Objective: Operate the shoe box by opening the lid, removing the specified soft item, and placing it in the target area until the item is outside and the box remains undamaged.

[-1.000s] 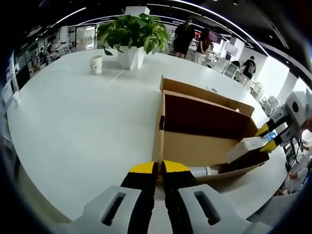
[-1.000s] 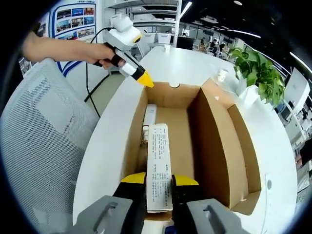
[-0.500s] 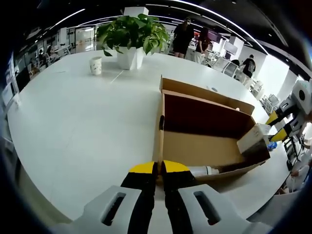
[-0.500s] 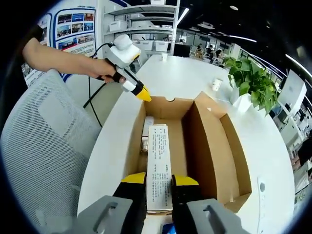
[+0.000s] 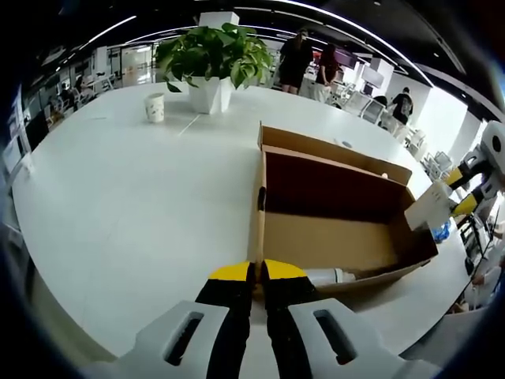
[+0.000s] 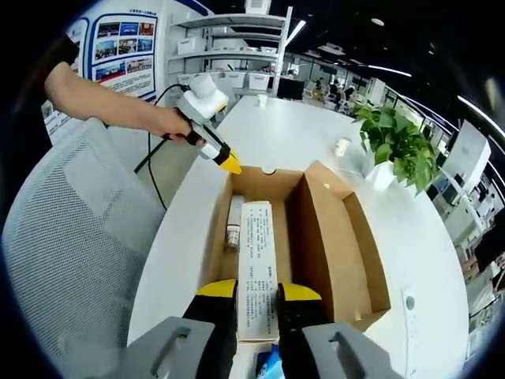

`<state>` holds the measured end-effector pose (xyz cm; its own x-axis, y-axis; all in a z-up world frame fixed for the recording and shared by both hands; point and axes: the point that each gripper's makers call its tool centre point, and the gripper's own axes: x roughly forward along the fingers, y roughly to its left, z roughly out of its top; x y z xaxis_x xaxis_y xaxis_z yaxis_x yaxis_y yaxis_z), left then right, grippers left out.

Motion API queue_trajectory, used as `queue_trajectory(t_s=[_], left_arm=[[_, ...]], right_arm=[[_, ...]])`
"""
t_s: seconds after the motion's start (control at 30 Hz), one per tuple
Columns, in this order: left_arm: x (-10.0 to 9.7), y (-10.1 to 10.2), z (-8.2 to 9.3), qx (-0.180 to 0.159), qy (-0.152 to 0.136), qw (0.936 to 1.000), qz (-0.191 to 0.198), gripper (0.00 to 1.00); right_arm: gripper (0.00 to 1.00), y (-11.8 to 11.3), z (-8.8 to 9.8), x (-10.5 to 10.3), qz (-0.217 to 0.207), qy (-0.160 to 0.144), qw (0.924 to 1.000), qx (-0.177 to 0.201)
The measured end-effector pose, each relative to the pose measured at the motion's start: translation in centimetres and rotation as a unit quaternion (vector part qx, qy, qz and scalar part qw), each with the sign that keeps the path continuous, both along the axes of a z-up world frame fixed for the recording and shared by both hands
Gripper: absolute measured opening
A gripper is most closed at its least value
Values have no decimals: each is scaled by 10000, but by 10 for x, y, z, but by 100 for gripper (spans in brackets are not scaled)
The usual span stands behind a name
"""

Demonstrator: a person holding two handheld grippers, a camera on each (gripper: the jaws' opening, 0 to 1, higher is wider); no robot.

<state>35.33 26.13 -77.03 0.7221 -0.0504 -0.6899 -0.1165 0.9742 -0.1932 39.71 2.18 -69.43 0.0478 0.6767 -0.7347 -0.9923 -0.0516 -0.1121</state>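
Above the open shoe box (image 6: 292,237), your right gripper (image 6: 256,294) fingers pinch the white packet (image 6: 257,268); left gripper (image 5: 256,274) clamps the box wall. Next, carry it onto the worktop (image 5: 134,189).

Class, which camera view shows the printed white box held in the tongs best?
The right gripper view: the printed white box lies lengthwise between the right tongs, text facing up. The left gripper view shows it small, at the far right edge.

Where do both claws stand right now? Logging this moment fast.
Left claw: shut on the near wall of the open brown cardboard shoe box.
Right claw: shut on the long white printed carton.
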Motion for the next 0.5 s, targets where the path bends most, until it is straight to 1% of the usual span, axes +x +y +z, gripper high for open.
queue_trajectory(t_s=[0.5], left_arm=[[0, 2, 1, -19, -4, 10000, -2, 2]], right_arm=[[15, -24, 11, 9, -103, -90, 9999, 49]])
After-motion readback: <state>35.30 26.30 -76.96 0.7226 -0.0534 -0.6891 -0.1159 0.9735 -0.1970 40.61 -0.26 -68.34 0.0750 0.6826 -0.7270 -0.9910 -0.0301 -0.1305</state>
